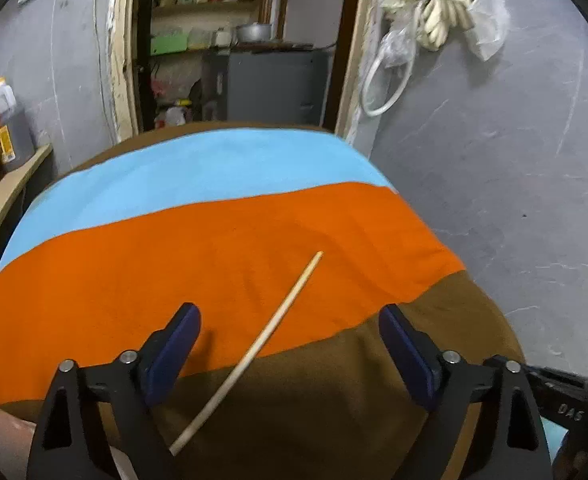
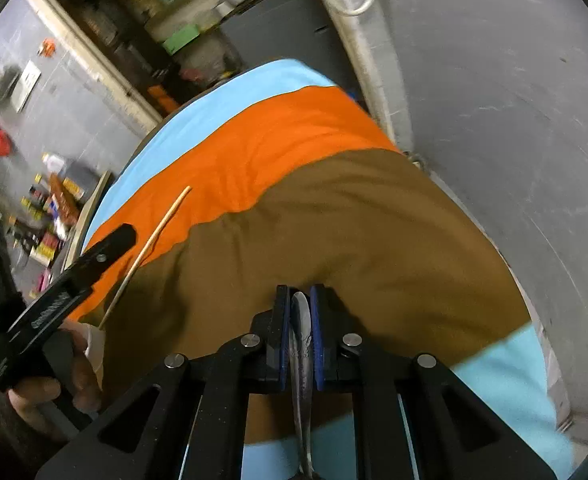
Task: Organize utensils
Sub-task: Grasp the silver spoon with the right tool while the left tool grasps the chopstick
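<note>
The left gripper point(image 1: 290, 316) is wide open, with a wooden stick point(image 1: 254, 352) lying between its fingers on the table point(image 1: 334, 412), pointing to 1 o'clock. The right gripper point(image 2: 299, 294) is squeezed tight on a shiny metal utensil point(image 2: 301, 344).

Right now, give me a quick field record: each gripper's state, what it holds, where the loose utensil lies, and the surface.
left gripper: open, holding nothing, a chopstick between its spread fingers but untouched
right gripper: shut on metal utensil handle; utensil type cannot be told, its working end is out of view
chopstick: single, pale wood, lying diagonally across the orange and brown bands
surface: striped cloth in blue, orange and brown bands
person's hand: on the left gripper's grip, seen from the right wrist view
</note>
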Action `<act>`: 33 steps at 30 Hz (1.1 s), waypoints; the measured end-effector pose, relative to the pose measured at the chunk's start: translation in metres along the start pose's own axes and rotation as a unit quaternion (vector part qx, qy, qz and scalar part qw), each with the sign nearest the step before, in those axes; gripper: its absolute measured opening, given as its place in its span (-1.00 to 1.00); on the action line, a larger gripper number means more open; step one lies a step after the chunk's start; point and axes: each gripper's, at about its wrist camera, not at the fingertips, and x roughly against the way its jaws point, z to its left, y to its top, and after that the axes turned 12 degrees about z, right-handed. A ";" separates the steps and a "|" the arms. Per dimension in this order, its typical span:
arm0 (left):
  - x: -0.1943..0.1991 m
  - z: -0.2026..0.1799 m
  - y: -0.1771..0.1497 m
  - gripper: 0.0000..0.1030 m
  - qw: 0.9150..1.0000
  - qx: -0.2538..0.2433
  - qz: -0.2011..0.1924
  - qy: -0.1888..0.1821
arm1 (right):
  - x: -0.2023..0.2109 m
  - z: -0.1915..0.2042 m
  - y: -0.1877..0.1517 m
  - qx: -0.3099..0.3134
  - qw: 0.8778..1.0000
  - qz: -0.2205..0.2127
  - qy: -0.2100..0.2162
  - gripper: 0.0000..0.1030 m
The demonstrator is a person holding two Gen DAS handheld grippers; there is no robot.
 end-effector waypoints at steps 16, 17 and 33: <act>-0.034 0.009 0.006 -0.39 0.996 0.010 0.079 0.027 | 0.004 0.001 0.007 0.089 0.993 0.075 0.013 -0.78; -0.034 0.009 0.007 -0.44 0.996 0.011 0.083 0.024 | 0.004 0.000 0.008 0.089 0.993 0.081 0.016 -0.78; -0.019 -0.011 -0.003 -0.90 0.987 0.050 0.154 -0.009 | -0.007 0.011 0.023 0.119 0.984 0.131 0.032 -0.82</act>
